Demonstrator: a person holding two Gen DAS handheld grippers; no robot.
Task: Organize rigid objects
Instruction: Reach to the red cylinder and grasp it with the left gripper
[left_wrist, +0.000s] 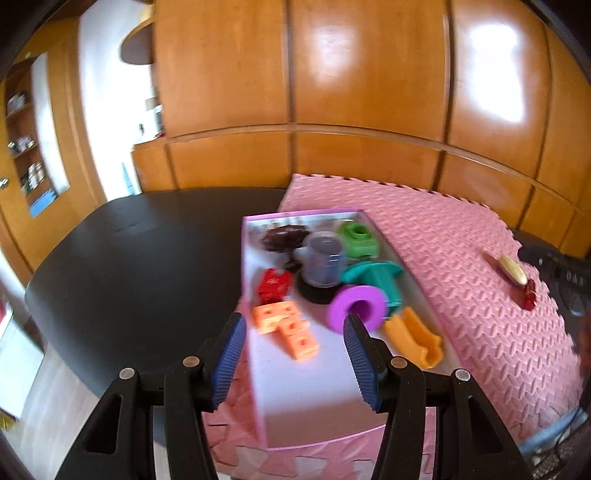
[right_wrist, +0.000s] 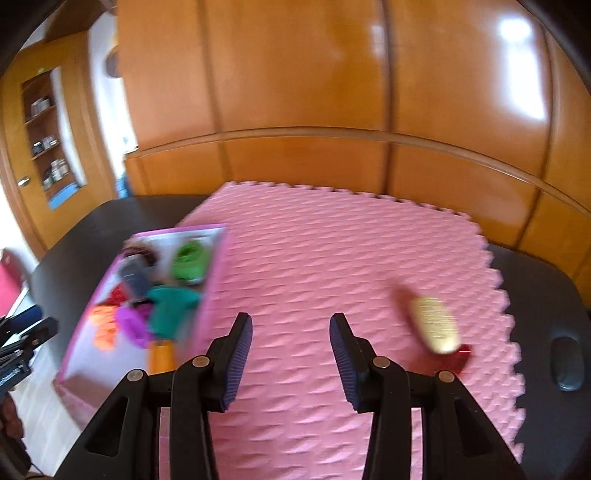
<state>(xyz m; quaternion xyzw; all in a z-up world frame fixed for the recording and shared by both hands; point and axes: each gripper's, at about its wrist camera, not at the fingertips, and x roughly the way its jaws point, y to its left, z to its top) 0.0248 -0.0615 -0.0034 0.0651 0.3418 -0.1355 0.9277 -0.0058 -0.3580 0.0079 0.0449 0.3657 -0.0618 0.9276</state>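
Overhead, I held left gripper (left_wrist: 295, 334) wide above pink tray (left_wrist: 255, 373) of toys, right gripper (right_wrist: 291, 334) wide, empty, over pink mat (right_wrist: 332, 258), brush (right_wrist: 436, 325) lying right.

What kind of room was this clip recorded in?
Most likely a room in a home, not a lab. Glossy wooden cabinet panelling fills the back wall, a built-in shelf niche holds small jars, and a pink foam puzzle mat lies over a dark table with a tray of toys.
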